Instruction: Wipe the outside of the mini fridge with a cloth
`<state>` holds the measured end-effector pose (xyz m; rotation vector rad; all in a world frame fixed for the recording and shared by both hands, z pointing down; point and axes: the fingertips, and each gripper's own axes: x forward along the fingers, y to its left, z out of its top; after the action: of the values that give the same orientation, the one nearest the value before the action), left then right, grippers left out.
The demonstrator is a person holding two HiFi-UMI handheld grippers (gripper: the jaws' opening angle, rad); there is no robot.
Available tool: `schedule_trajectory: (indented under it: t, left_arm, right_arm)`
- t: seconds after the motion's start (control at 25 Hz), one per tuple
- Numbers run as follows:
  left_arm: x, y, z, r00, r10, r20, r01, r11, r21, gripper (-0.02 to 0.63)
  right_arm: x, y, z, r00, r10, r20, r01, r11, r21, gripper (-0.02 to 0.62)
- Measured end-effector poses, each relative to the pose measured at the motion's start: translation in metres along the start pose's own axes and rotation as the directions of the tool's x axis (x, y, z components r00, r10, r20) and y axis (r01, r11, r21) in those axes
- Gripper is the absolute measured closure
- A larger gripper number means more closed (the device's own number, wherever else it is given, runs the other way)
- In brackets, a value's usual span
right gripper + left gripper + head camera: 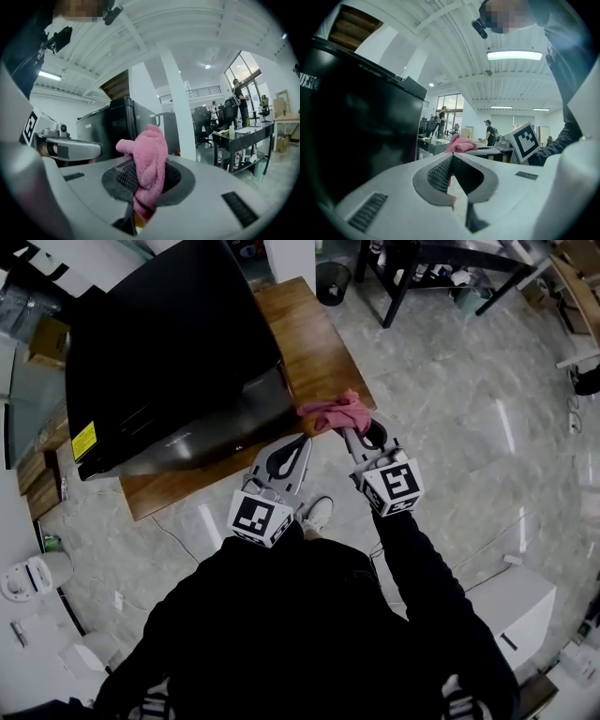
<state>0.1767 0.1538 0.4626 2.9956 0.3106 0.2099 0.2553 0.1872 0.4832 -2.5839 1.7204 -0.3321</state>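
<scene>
The black mini fridge (159, 343) stands on a low wooden table (309, 343); it fills the left of the left gripper view (356, 131) and shows at mid-left in the right gripper view (122, 126). My right gripper (349, 432) is shut on a pink cloth (336, 412) (147, 164), held just off the fridge's front right corner, above the table's edge. The cloth (459, 144) also peeks over the left gripper's jaws. My left gripper (305, 440) is shut with nothing in it, beside the fridge's lower front edge.
A yellow label (84, 441) sits on the fridge's side. A black desk (441, 268) and a waste bin (333, 281) stand behind the table. A white cabinet (520, 610) is at the right on the marble floor. People stand far off in the office.
</scene>
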Motion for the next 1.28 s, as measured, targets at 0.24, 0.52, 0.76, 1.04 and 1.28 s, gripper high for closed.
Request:
schedule_trajectory:
  t: [0.24, 0.52, 0.76, 1.04, 1.28]
  left_arm:
    - [0.002, -0.003, 0.020, 0.999, -0.054, 0.003, 0.054, 0.998, -0.029, 0.601]
    - [0.038, -0.007, 0.049, 0.984, -0.180, 0.011, 0.180, 0.983, -0.039, 0.601]
    - [0.061, -0.017, 0.058, 0.981, -0.195, 0.018, 0.196, 0.978, -0.064, 0.601]
    - [0.130, -0.010, 0.067, 0.996, -0.079, 0.039, 0.082, 0.994, -0.074, 0.601]
    - [0.175, 0.010, 0.066, 0.989, 0.141, 0.051, -0.136, 0.986, -0.098, 0.600]
  right_arm:
    - [0.005, 0.012, 0.033, 0.999, 0.043, 0.034, -0.040, 0.997, -0.071, 0.532]
    - [0.034, -0.016, 0.080, 0.999, 0.019, 0.033, -0.015, 0.993, -0.113, 0.532]
    - [0.051, -0.033, 0.096, 0.997, 0.062, 0.041, -0.056, 0.988, -0.141, 0.532]
    - [0.099, -0.086, 0.106, 0.972, 0.233, 0.016, -0.227, 0.958, -0.176, 0.532]
    - [0.146, -0.105, 0.112, 0.896, 0.444, -0.022, -0.436, 0.869, -0.234, 0.532]
